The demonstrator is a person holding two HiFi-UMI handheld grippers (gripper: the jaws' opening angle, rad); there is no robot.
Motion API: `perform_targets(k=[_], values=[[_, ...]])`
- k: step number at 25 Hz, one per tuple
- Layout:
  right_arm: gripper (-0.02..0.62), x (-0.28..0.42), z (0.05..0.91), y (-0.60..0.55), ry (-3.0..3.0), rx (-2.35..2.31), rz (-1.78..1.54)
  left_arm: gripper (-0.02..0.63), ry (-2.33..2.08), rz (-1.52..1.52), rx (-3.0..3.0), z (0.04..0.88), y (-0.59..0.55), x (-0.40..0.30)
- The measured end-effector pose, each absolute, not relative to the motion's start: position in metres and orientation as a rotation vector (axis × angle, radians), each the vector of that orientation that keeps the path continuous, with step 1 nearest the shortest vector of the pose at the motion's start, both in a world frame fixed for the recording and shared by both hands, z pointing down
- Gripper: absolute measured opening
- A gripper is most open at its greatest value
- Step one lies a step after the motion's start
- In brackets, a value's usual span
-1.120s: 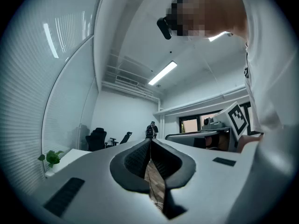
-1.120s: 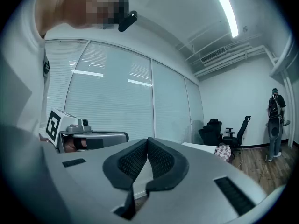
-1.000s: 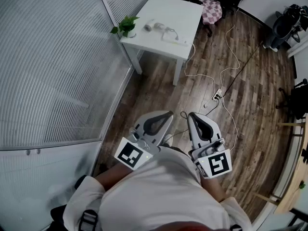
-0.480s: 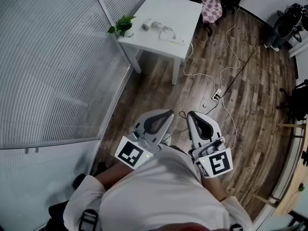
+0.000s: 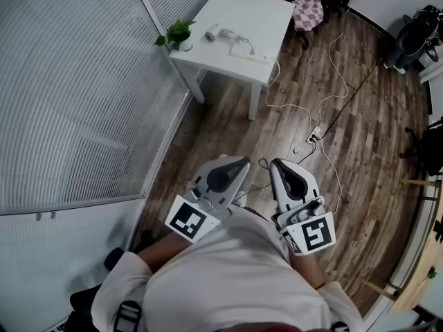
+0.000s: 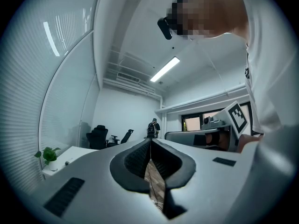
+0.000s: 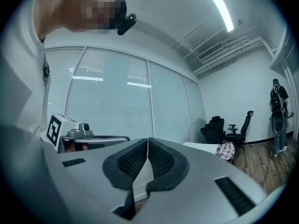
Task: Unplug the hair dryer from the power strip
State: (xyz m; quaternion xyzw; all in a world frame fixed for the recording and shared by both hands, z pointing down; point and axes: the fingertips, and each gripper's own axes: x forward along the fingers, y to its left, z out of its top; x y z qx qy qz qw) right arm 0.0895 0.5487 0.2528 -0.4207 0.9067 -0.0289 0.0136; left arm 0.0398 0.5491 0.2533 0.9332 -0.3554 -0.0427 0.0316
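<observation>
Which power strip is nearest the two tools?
The floor power strip, lying on the wooden floor; the table power strip sits farther off on the white table.

In the upper middle of the head view, the hair dryer (image 5: pixel 212 35) and power strip (image 5: pixel 252 57) on the worktop (image 5: pixel 263 19) are too small to tell whether they are connected.
</observation>
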Motion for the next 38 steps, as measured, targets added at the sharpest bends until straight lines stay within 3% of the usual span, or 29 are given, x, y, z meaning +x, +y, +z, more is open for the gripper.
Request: perform_targets(k=[38], values=[[0.034,0.009,0.257,0.323,2.799,-1.467,-0.105,0.032,-0.936,-0.142,2.891,0.259,0.317,-0.039]])
